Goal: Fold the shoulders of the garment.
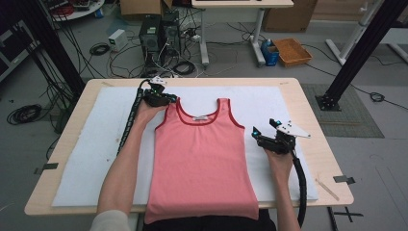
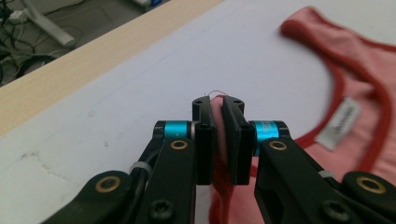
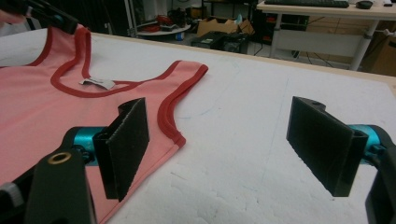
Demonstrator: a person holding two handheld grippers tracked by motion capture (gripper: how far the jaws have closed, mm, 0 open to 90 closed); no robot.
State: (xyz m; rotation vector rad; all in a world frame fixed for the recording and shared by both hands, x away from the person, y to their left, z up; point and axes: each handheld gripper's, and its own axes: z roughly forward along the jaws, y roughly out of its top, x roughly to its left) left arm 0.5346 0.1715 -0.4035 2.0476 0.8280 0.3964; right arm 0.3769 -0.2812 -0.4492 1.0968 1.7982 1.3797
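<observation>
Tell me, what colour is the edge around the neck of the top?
Dark red trim on the pink tank top, clearest in the high view.

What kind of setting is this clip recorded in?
Probably a robotics lab or data-collection workspace: computer towers and loose cables sit on the floor, black frame posts flank the wooden table, and a pink tank top lies on it.

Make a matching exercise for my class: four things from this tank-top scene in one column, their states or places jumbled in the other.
Things:
1. left tongs
2. right tongs
3. pink tank top
4. white label

States:
A. inside the neckline
B. open above the white mat
C. lying flat, hem over the table edge
D. shut on a shoulder strap

Pairs: 1-D, 2-B, 3-C, 4-A
</observation>
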